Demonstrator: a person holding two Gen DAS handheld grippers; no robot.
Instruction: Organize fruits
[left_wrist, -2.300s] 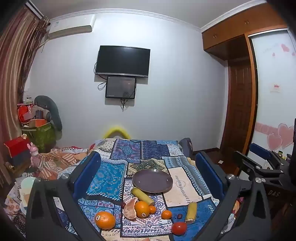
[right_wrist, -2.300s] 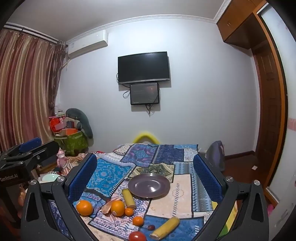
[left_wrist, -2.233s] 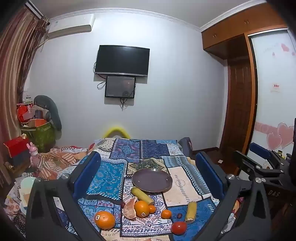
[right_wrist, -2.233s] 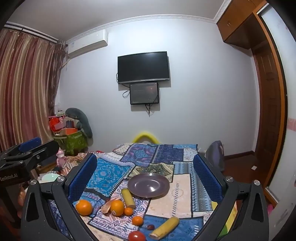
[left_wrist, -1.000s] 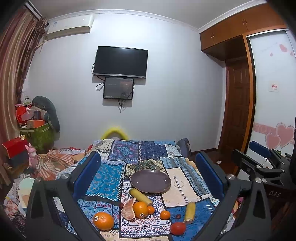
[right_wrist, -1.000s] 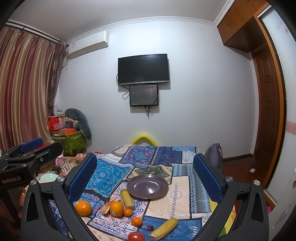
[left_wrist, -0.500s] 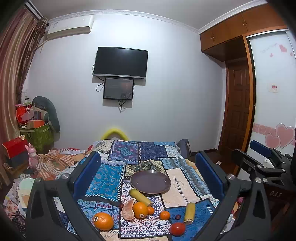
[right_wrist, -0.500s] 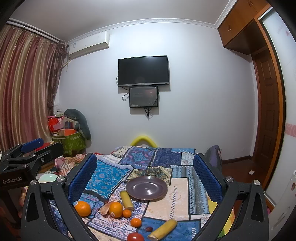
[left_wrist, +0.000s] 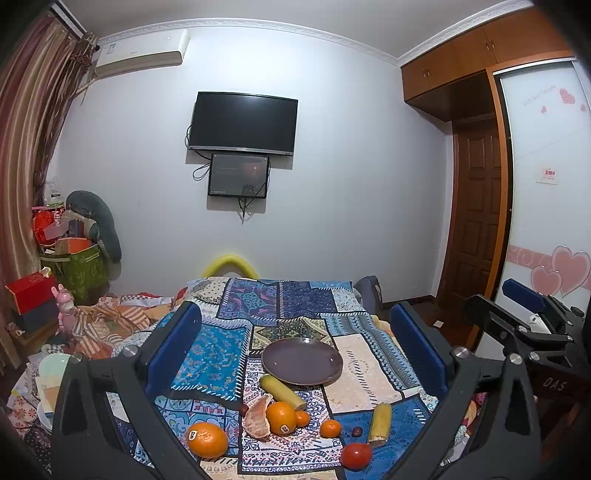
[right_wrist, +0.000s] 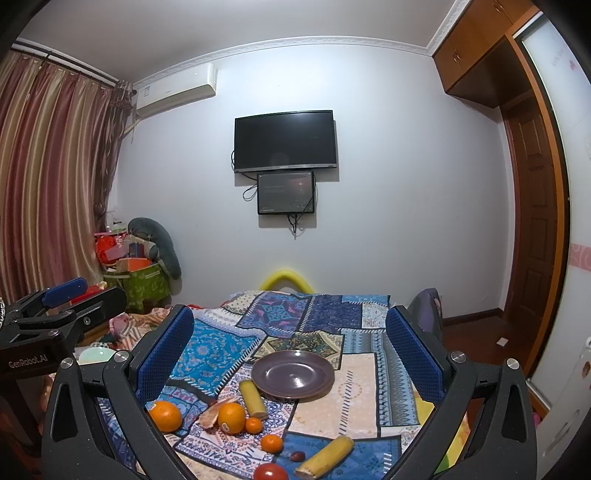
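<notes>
An empty purple plate (left_wrist: 302, 361) (right_wrist: 293, 374) sits on a patchwork cloth (left_wrist: 365, 365). Near its front lie two banana pieces (left_wrist: 282, 386) (left_wrist: 380, 422), two oranges (left_wrist: 207, 439) (left_wrist: 282, 417), two small tangerines (left_wrist: 330, 428), a peeled segment cluster (left_wrist: 258, 411), a red tomato (left_wrist: 355, 456) and a dark date (left_wrist: 356, 431). My left gripper (left_wrist: 295, 332) is open and empty, held above the fruit. My right gripper (right_wrist: 290, 332) is open and empty too, also above the cloth.
A television (left_wrist: 242, 123) hangs on the far wall. Boxes and a green bin (left_wrist: 79, 269) stand at the left with curtains (right_wrist: 48, 177). A wooden door (left_wrist: 476, 218) is at the right. A yellow foam arch (left_wrist: 231, 264) marks the cloth's far edge.
Both views have tilted up slightly, so the fruit sits a little lower in frame. Both grippers stay open and nothing on the cloth has moved.
</notes>
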